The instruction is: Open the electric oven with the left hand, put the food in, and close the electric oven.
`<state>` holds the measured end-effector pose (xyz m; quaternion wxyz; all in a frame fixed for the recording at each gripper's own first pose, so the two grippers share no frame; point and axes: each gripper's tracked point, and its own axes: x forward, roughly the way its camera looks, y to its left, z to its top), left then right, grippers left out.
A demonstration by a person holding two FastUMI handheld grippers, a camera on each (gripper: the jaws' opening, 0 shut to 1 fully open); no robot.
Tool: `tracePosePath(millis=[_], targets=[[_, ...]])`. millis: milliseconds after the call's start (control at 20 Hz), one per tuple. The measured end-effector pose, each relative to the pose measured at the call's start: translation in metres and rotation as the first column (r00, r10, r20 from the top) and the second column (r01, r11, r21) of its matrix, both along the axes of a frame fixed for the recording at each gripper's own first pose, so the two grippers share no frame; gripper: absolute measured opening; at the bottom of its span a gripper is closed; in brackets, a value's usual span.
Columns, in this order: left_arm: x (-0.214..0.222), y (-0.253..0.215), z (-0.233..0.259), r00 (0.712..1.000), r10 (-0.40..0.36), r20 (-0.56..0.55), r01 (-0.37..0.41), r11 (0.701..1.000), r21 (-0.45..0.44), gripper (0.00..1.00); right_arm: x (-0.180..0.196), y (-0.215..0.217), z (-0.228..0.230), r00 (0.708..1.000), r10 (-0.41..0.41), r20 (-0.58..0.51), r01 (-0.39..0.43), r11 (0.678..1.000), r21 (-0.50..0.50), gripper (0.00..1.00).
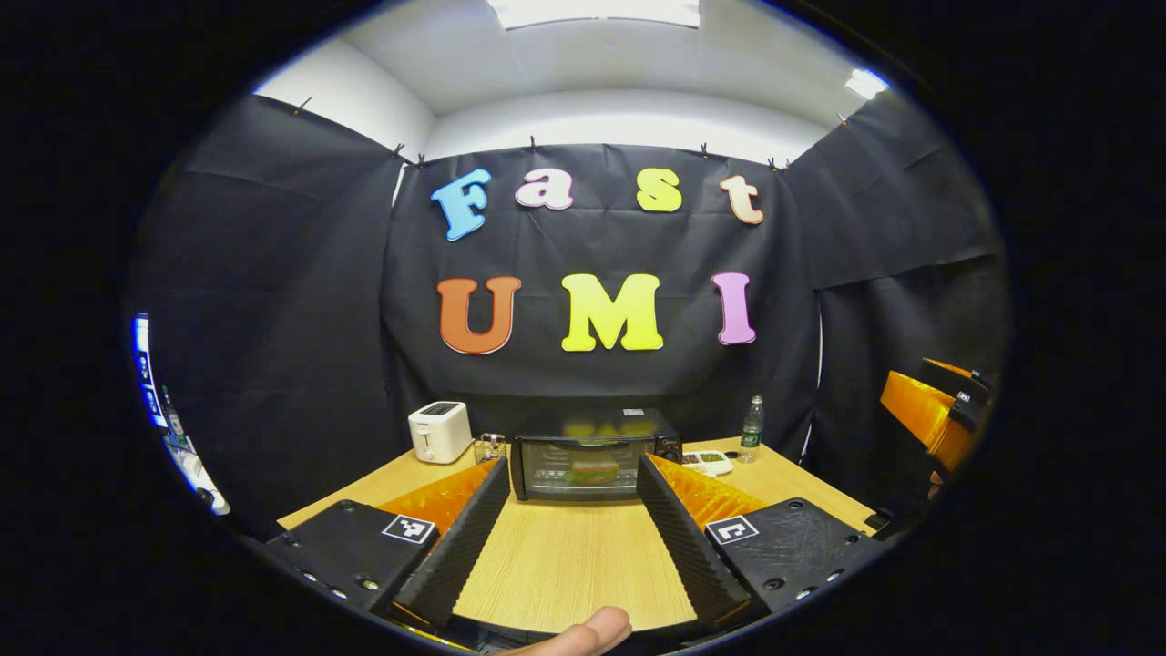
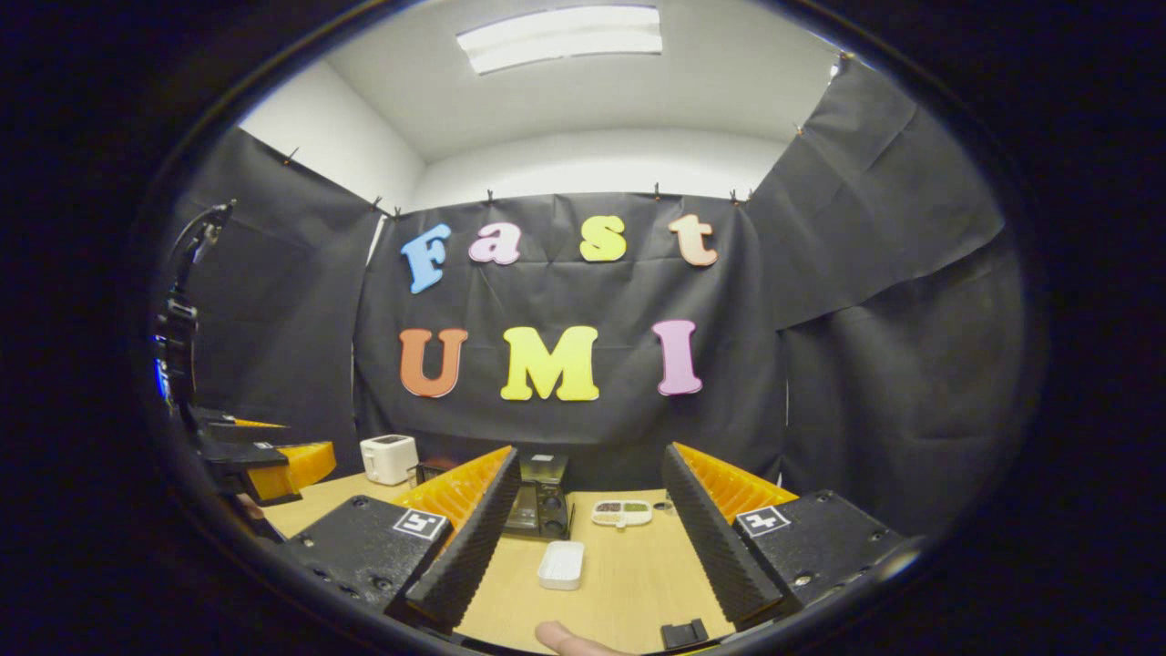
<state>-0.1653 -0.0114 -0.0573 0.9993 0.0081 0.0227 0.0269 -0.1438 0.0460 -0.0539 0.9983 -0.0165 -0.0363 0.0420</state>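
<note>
Two fisheye cams, both low over table (image 1: 565, 565), facing back wall.
Left gripper view: square-on to oven (image 1: 592, 465) front, mid-range. Right gripper view: further right, sees oven (image 2: 539, 497) side-on past white tray (image 2: 561, 564). Shared: tabletop, oven, toaster (image 1: 439, 432).

Electric oven (image 1: 592, 465): small, black, box-shaped, with a glass-fronted door. It stands upright at the far side of the wooden table, against the black cloth wall. Door shut. Behind the glass, a blurred item of food (image 1: 594, 473) with green and reddish tones rests inside; its kind cannot be made out. In the right gripper view the electric oven (image 2: 541, 499) shows obliquely.
</note>
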Motion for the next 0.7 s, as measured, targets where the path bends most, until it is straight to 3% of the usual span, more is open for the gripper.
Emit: tracePosePath(millis=[250,300,350,400,450,700], targets=[[-0.019,-0.003,-0.004,1.0,0.021,0.018,-0.021,0.999,0.039,0.92,0.001,-0.002,-0.012,0.999,0.019,-0.034,-0.018,0.999,0.027,0.94],[-0.02,-0.007,-0.003,1.0,0.013,0.017,-0.014,0.999,0.036,0.92,0.002,-0.005,-0.013,0.999,0.014,-0.037,-0.013,0.999,0.033,1.0],[-0.02,-0.01,-0.001,1.0,0.007,0.021,-0.008,1.0,0.029,0.92,0.003,-0.006,-0.014,0.999,0.014,-0.042,-0.012,0.999,0.038,0.94],[-0.02,-0.012,0.0,1.0,0.0,0.023,0.0,1.0,0.023,0.92,0.003,-0.006,-0.015,0.999,0.019,-0.047,-0.017,0.999,0.048,1.0],[-0.021,-0.014,0.001,1.0,-0.008,0.026,0.008,1.0,0.017,0.92,0.002,-0.006,-0.015,0.998,0.022,-0.05,-0.019,0.998,0.055,0.94],[-0.022,-0.016,0.006,0.999,-0.02,0.049,0.019,1.0,0.005,0.92,-0.001,-0.015,-0.006,0.999,0.0,-0.039,0.003,0.998,0.059,0.94]])
